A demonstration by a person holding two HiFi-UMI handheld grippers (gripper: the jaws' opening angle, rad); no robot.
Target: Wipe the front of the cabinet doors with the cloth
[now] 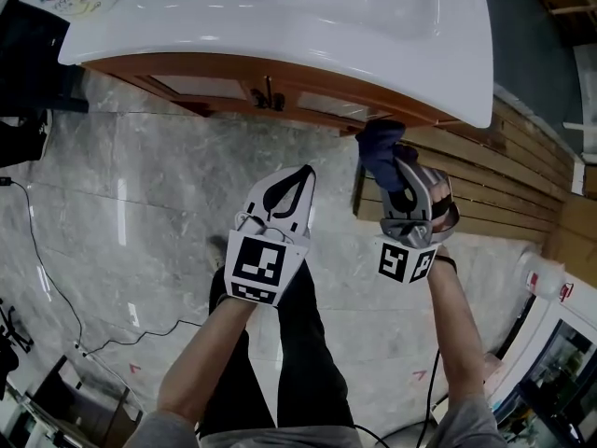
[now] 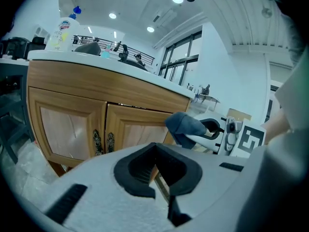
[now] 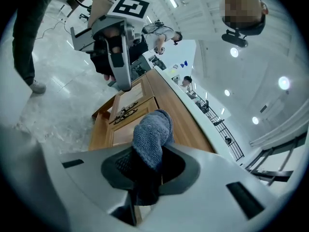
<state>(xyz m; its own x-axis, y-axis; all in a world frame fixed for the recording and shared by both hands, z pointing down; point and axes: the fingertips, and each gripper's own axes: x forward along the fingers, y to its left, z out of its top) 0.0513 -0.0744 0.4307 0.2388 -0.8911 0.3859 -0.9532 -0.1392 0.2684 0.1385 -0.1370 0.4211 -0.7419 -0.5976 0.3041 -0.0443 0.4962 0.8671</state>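
Right claw point(image 3: 147, 164) clenched on cloth point(image 3: 152, 135), close before right door point(image 2: 137, 128). Left claw point(image 2: 155, 147) clenched, empty, beside right claw, facing cabinet point(image 2: 96, 88).

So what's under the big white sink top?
A brown wooden cabinet with two panelled doors and dark ornate metal handles sits under the white sink top. The doors cover whatever is inside.

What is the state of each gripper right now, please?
Left gripper: closed, empty.
Right gripper: closed on the cloth.
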